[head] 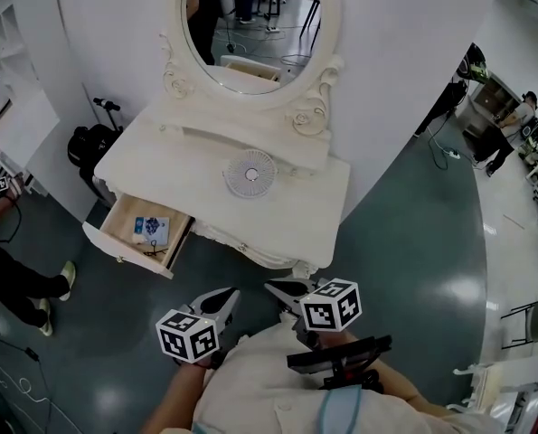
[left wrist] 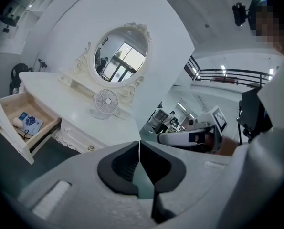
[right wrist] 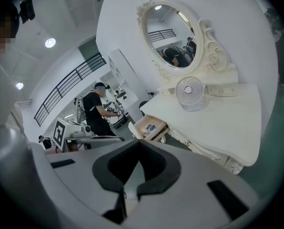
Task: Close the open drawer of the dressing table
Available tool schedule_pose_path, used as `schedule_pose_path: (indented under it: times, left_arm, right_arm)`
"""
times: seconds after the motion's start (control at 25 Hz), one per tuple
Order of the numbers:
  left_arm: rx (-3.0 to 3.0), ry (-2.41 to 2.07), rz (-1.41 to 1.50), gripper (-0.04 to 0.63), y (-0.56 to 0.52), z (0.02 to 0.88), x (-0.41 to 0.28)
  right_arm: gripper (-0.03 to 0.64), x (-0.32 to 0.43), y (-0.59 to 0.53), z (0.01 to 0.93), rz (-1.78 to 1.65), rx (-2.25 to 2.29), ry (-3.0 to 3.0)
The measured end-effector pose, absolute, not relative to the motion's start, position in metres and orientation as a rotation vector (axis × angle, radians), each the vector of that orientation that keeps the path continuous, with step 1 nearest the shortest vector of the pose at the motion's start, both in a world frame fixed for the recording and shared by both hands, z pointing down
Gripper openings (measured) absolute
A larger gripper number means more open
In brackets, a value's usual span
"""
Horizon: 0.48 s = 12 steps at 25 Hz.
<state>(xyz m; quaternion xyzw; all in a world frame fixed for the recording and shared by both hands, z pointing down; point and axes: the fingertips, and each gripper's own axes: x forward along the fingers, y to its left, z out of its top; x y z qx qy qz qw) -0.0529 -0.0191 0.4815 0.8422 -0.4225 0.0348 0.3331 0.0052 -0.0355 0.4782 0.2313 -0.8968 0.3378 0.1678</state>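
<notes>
The white dressing table (head: 296, 211) stands against the wall with its left drawer (head: 124, 253) pulled out. A blue packet (head: 151, 230) lies inside the drawer. That drawer also shows at the left of the left gripper view (left wrist: 8, 128) and small in the middle of the right gripper view (right wrist: 151, 127). My left gripper (head: 228, 295) and right gripper (head: 273, 287) hang side by side close to my body, well short of the table. Both point toward the table. The left gripper's (left wrist: 139, 144) jaws meet at the tips and hold nothing. The right gripper (right wrist: 139, 142) is shut and empty too.
A small white fan (head: 249, 172) sits on the tabletop below the oval mirror (head: 255, 25). A black bag (head: 88, 143) stands left of the table. A seated person's legs (head: 15, 283) reach in from the left edge. Grey floor lies between me and the table.
</notes>
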Motion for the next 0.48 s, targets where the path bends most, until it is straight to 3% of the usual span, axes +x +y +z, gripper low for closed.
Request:
schedule_pose_path:
  times: [0.48]
  left_arm:
    - [2.184, -1.086, 0.107, 0.015, -0.0246, 0.4882, -0.0497]
  right_arm:
    - [0.015, 0.005, -0.0374, 0.4777, 0.912, 0.629, -2.545]
